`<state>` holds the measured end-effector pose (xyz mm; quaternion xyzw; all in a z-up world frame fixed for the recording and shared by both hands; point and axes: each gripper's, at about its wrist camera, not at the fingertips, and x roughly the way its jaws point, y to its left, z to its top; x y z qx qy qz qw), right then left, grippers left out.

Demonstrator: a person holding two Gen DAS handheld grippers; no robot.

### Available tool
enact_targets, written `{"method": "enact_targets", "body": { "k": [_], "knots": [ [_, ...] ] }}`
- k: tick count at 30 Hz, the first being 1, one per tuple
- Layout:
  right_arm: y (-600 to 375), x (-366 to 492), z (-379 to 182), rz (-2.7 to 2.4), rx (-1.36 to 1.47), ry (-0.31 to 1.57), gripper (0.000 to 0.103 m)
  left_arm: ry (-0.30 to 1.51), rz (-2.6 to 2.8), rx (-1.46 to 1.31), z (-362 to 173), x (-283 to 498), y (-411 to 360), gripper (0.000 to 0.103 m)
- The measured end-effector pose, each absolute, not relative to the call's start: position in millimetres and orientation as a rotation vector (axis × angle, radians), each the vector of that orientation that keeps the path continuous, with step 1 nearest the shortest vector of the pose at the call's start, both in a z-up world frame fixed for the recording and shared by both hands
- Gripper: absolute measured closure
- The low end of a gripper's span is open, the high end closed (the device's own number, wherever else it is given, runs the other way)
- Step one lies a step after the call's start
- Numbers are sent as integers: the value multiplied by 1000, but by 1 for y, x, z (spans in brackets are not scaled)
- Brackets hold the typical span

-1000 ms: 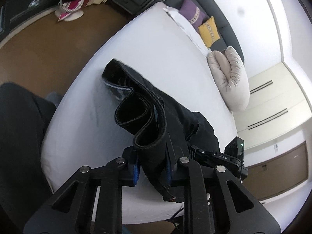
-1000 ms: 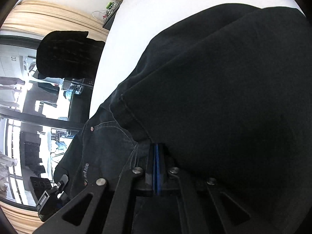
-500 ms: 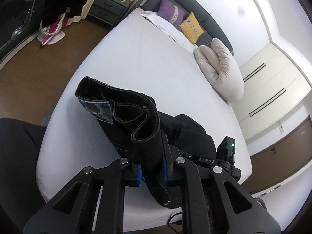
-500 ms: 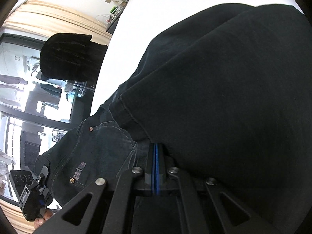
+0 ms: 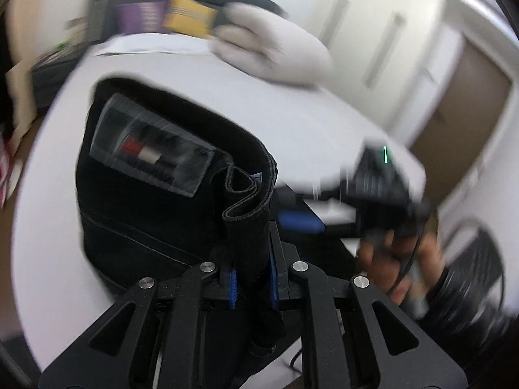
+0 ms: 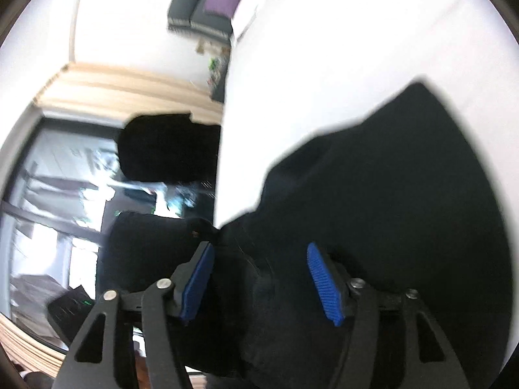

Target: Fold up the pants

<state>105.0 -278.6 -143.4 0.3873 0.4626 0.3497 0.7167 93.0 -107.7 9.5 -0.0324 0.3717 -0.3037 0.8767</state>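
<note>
Pants half lifted off the bed, left grip only.
My left gripper [image 5: 251, 287] is clamped on the waistband of the black pants [image 5: 146, 207] above the near edge of the white bed [image 5: 292, 113]. My right gripper [image 6: 259, 283] is opening, pads clear of the cloth beneath.

I see a white bed [image 5: 292, 123] carrying everything. Black pants [image 6: 405, 194] lie on it near my edge. Far off, a beige pillow [image 5: 275, 48] rests on it too.
</note>
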Motion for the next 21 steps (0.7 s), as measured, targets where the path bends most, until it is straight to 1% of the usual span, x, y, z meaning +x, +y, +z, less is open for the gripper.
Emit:
{"method": "enact_targets", "body": {
  "k": [1,3,4,8,13,14,15,16,18,19,20,21],
  "knots": [
    [-290,106,-141,789,886,1007,29,790,-661,-25,0,92,-127,91],
    [-305,107,-141,808,920,995,17,817,-695,59,-19,87,-156,91],
    [-309,106,-142,809,916,1008,15,844,-707,84,-29,85,-166,91],
    [-305,103,-152,815,858,1078,14,878,-701,205,-50,80,-188,91],
    [-288,100,-139,824,773,1082,15,832,-681,347,-54,66,-213,91],
    [-284,101,-138,807,734,1097,17,819,-678,382,-55,63,-218,91],
    [-281,102,-136,793,690,1112,24,812,-676,406,-57,59,-220,91],
    [-277,102,-134,781,639,1125,28,809,-671,433,-59,56,-223,91],
    [-272,104,-132,759,551,1150,52,805,-665,460,-62,52,-230,91],
    [-272,104,-130,733,509,1157,57,808,-663,467,-62,51,-233,91],
    [-274,105,-130,725,496,1157,67,812,-665,465,-63,51,-235,91],
    [-277,106,-129,722,494,1153,74,814,-667,466,-63,51,-239,91]
  ]
}}
